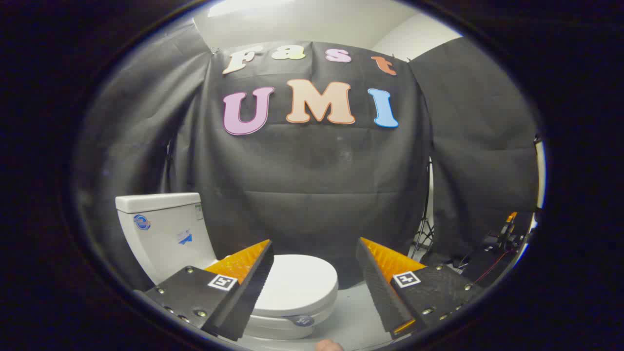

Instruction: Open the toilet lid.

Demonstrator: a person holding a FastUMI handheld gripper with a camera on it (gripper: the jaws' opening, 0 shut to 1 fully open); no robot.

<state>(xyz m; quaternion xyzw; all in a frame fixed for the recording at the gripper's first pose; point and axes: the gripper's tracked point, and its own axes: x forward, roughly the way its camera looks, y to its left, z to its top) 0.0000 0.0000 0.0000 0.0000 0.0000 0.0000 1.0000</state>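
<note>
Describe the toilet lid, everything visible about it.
The toilet lid is white, smooth and glossy, like plastic, with a rounded front edge. It lies flat and closed on the bowl, in front of the white tank. Its hinge end is hidden behind one finger. The gripper is open, its fingers spread wide above and short of the lid, not touching it. Nothing rests on the lid.
</note>
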